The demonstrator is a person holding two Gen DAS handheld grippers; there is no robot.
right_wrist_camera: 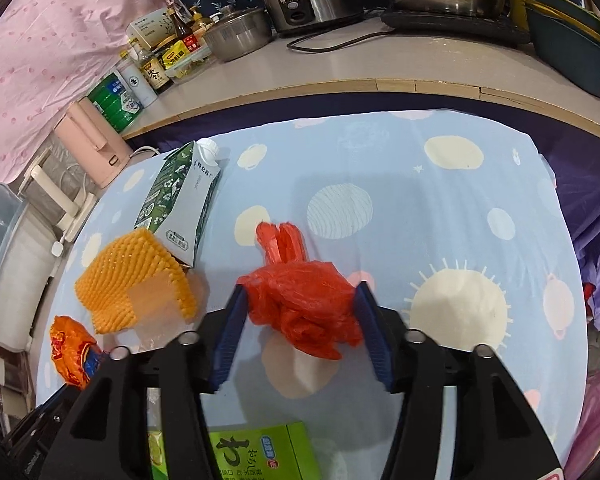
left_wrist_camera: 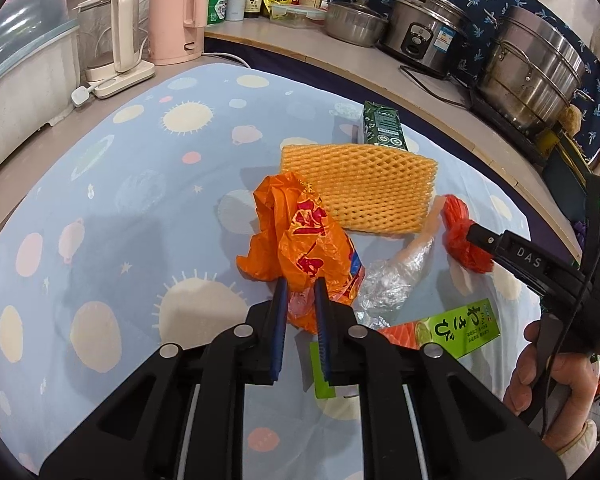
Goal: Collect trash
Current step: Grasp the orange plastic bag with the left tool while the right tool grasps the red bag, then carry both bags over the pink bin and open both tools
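Cloth [right_wrist_camera: 440, 216] beyond red bag [right_wrist_camera: 300, 304]

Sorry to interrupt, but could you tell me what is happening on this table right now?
A person is collecting trash from a table with a planet-print cloth, a gripper in each hand. The left gripper is closed on a crumpled orange plastic bag. The right gripper has its fingers on either side of a knotted red plastic bag, not yet clearly squeezed. A yellow foam net, a green carton, a clear wrapper and a wasabi box lie nearby.
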